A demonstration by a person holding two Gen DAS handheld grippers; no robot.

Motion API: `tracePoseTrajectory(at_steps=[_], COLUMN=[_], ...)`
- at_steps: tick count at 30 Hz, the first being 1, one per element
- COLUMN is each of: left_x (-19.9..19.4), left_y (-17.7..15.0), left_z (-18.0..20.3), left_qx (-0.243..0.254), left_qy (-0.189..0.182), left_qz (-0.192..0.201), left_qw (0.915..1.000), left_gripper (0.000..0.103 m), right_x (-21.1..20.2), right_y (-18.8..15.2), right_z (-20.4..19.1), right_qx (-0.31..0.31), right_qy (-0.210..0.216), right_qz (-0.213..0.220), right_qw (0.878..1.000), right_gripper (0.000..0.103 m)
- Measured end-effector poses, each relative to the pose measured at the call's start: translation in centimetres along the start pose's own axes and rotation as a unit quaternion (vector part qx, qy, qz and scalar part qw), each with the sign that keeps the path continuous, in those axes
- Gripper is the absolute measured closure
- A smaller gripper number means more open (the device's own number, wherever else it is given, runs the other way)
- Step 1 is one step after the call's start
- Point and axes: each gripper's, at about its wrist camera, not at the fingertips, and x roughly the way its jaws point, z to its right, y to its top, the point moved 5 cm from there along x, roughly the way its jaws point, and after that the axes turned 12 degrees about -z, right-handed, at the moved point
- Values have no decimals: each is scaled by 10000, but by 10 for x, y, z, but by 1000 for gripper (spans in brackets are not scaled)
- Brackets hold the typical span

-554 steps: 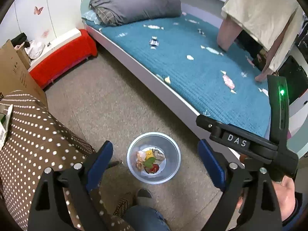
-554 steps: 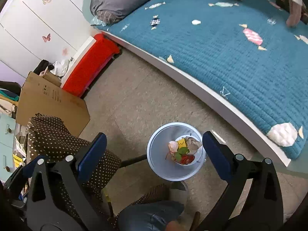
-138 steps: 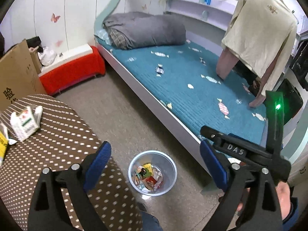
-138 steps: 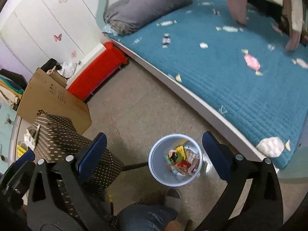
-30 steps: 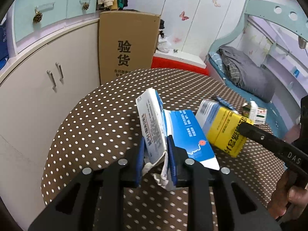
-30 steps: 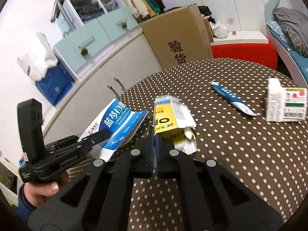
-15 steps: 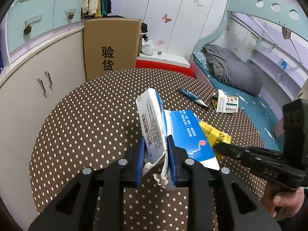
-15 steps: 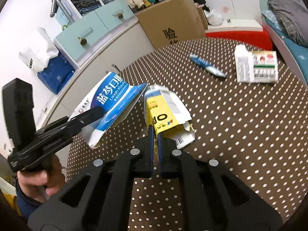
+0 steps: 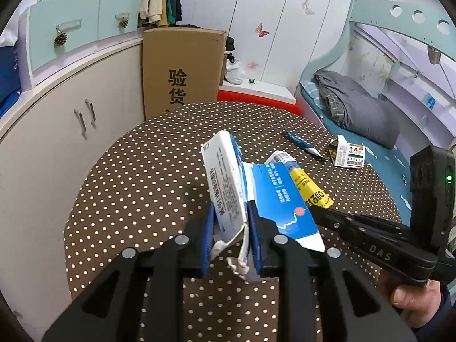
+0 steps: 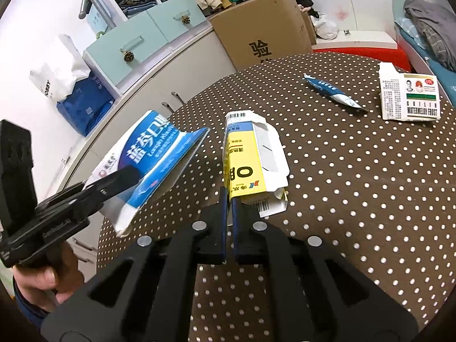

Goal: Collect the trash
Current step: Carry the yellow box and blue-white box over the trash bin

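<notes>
- Both grippers are now holding their cartons higher above the polka-dot table (image 9: 136, 171) than a second ago, with more of the tabletop and the bed (image 9: 379, 154) showing beyond them.
- The left gripper (image 9: 230, 222) is clamping a torn blue and white carton (image 9: 228, 188); its blue pads (image 9: 209, 228) are pressing both sides of the carton's lower end, and a ragged white flap is hanging below the jaws.
- The carton's blue panel is fanning out to the right of the left jaws, partly covering the other carton in the left wrist view.
- The right gripper (image 10: 228, 199) is pinching a yellow and white carton (image 10: 248, 159) with its jaws nearly together, gripping the carton's near edge, so the box is standing out ahead of the fingertips with a barcode flap just to their right.
- In the right wrist view the left gripper (image 10: 125, 175) is sitting to the left of the right jaws, with the blue carton (image 10: 154, 148) near the yellow one but not touching it.
- Far ahead and to the right of the right jaws, a blue sachet (image 10: 330, 88) and a white box with a green stripe (image 10: 410, 97) are lying on the table, near each other.
- A brown cardboard box (image 9: 182, 68) is standing beyond the table's far edge.
</notes>
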Motion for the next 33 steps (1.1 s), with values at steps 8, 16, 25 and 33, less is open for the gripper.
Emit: tracePoseTrajectory(at_steps=[8,16,25,33], left_x=[-3,-5,-8,-9], left_y=[0,3,16,32], left_z=[-13,-10,46,143], left_qx=[-90,-43,370,1128], left_qy=[70,74,-226,-778], left_qz=[9,41,168,219], left_qw=[9999,10000,9989,9903], left_gripper=[81,81,81,81], right_x=[10,-16,-110,-210], right_y=[7,6,-3,-27], right_z=[-3,5,58,120], right_qx=[109,214,587,997], right_qy=[-67,-12,2,-547], right_qz=[147,552,1282,1916], right_qw=[9998,9982,9900,9749], right_gripper=[82,102,102,102])
